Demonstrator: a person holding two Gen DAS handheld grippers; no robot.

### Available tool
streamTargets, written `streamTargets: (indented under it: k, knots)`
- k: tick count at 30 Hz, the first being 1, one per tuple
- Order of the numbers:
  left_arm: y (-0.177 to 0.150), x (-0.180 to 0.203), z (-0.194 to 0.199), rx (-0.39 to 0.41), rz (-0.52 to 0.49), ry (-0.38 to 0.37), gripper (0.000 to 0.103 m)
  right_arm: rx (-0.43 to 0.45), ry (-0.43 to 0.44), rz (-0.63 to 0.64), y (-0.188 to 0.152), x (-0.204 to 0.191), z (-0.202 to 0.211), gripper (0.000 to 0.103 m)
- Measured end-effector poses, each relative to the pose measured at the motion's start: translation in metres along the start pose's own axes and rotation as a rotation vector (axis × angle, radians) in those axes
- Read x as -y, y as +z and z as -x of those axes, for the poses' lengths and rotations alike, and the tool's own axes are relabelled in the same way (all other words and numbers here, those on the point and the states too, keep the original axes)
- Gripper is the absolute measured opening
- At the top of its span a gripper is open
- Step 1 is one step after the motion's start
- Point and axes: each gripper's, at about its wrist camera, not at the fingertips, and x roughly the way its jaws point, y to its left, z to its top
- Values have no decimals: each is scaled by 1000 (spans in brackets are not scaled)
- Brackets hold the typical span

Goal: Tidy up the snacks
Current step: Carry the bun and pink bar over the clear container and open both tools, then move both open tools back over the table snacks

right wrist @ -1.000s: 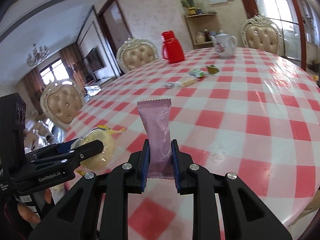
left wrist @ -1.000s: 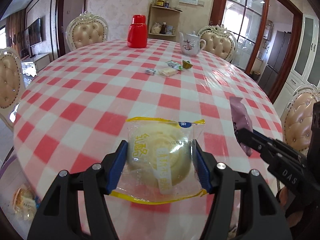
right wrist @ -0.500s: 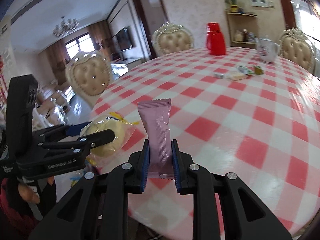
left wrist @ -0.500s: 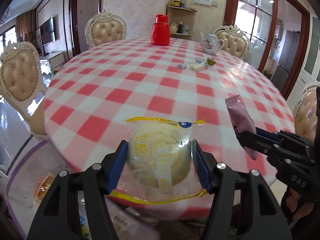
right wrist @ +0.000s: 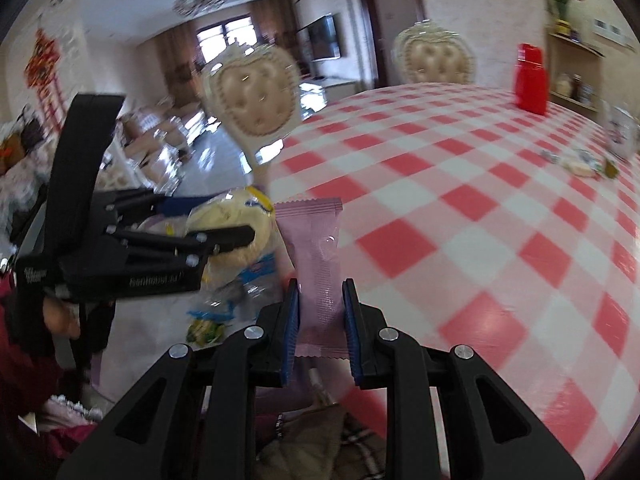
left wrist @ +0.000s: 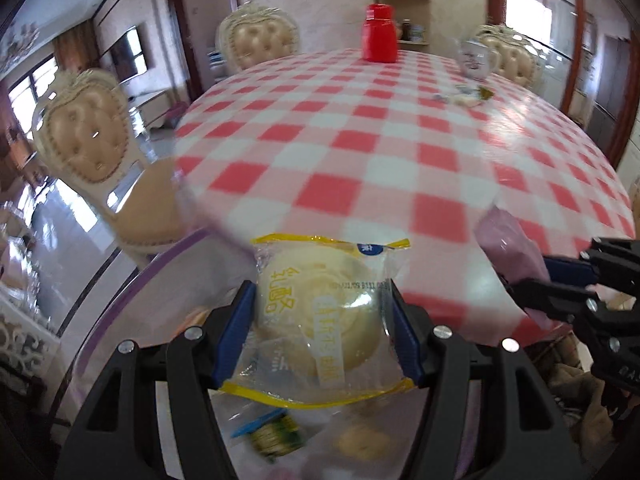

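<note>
My left gripper (left wrist: 322, 328) is shut on a round yellow pastry in a clear wrapper with yellow edges (left wrist: 320, 312), held off the table's near-left edge above a clear plastic container (left wrist: 120, 320) that holds other snacks (left wrist: 276, 432). My right gripper (right wrist: 320, 316) is shut on a pink snack packet (right wrist: 314, 256) that stands upright, just past the table's near edge. The left gripper with its pastry (right wrist: 236, 224) shows at the left of the right wrist view. The pink packet (left wrist: 508, 248) shows at the right of the left wrist view.
The round table has a red and white checked cloth (left wrist: 380, 152). On its far side stand a red jug (left wrist: 379, 34), a white teapot (left wrist: 476, 60) and a few small wrapped snacks (left wrist: 464, 96). Padded chairs (left wrist: 84, 136) stand around the table.
Both grippers have pulled back and to the left off the table with their snacks. The left gripper now hangs over the clear container beside the table.
</note>
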Motion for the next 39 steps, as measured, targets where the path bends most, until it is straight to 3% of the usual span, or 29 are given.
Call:
streamTargets:
  k: [7, 10, 17, 18, 20, 21, 22, 23, 30, 36, 39]
  knots:
    - [-17, -58, -9, -57, 85, 58, 63, -84, 81, 144, -4, -47, -31, 21]
    - [-18, -70, -6, -45, 89, 79, 55, -112, 106, 201, -8, -65, -40, 21]
    - [-22, -82, -6, -40, 106, 101, 55, -141, 170, 309, -18, -94, -48, 22]
    - [-22, -83, -6, -39, 107, 98, 57, -131, 173, 318, -18, -96, -46, 25]
    - [-21, -82, -6, -32, 104, 115, 78, -116, 176, 320, -17, -96, -43, 30]
    - [-20, -80, -4, -21, 102, 120, 87, -107, 180, 313, -16, -94, -41, 42]
    - [-19, -78, -4, -20, 101, 120, 89, -98, 177, 304, -15, -92, -39, 50]
    - [-19, -76, -5, -23, 99, 117, 89, -88, 172, 288, -14, -88, -36, 61]
    - [-10, -56, -10, -33, 52, 136, 97, -13, 106, 117, -1, -26, -8, 70]
    - [16, -20, -20, -31, -31, 133, 100, 87, -30, -80, 9, 64, 30, 78]
    - [40, 17, -34, -40, -89, 88, 100, 113, -116, -159, 6, 106, 46, 80]
